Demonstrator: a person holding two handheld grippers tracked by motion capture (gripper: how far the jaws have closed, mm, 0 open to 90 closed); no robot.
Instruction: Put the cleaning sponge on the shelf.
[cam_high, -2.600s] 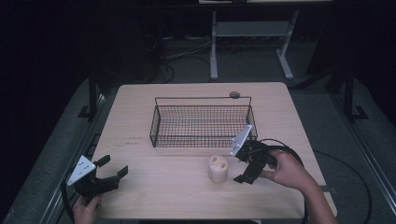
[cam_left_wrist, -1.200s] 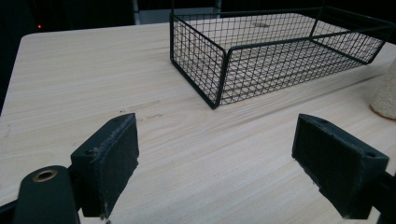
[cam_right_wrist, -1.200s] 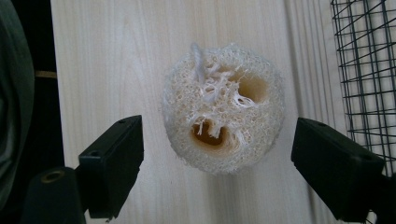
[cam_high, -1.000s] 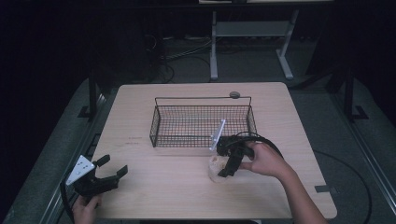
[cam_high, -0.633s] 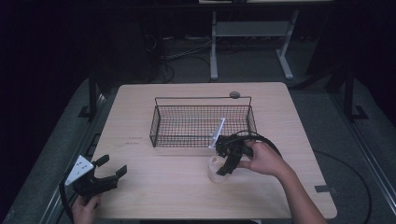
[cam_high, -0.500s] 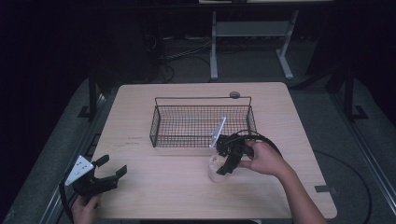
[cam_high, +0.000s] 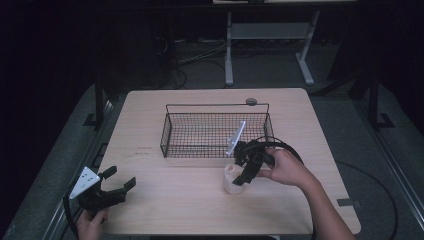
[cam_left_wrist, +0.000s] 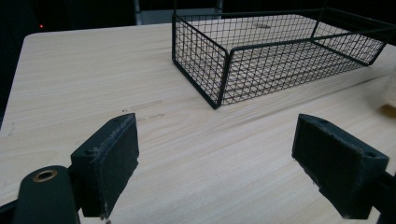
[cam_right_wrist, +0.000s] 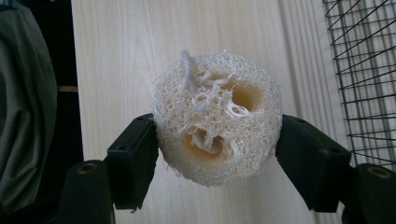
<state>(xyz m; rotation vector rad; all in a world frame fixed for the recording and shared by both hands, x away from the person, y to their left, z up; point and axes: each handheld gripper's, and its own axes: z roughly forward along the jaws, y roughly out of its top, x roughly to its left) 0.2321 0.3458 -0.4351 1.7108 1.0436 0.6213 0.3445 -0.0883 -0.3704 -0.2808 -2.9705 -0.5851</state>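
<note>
The pale, fibrous, round loofah sponge (cam_right_wrist: 217, 116) is gripped between the two black pads of the right gripper (cam_right_wrist: 217, 154), one pad pressed against each flank, its holed end face turned toward that gripper's camera. In the high view the loofah sponge (cam_high: 232, 176) is seen at the front right part of the light wooden desk (cam_high: 165, 200), just in front of the black wire-mesh basket (cam_high: 216, 129) and outside it; whether it rests on the desk or is already raised a little cannot be told. The jaws have just been closing, and they are now set on the sponge. The grasp is therefore judged to be done, while the lift and the transfer, presumably into the basket, are left; the basket is seen to hold nothing yet.

The right gripper (cam_high: 245, 167) is held by a hand (cam_high: 285, 167) reaching in from the right, its jaws tipped forward and down onto the sponge and its grey plate raised toward the basket.

The left gripper (cam_high: 114, 186) is kept low at the near left corner of the desk, its jaws spread wide with nothing between them, pointed across the desk toward the basket (cam_left_wrist: 275, 51).
</note>
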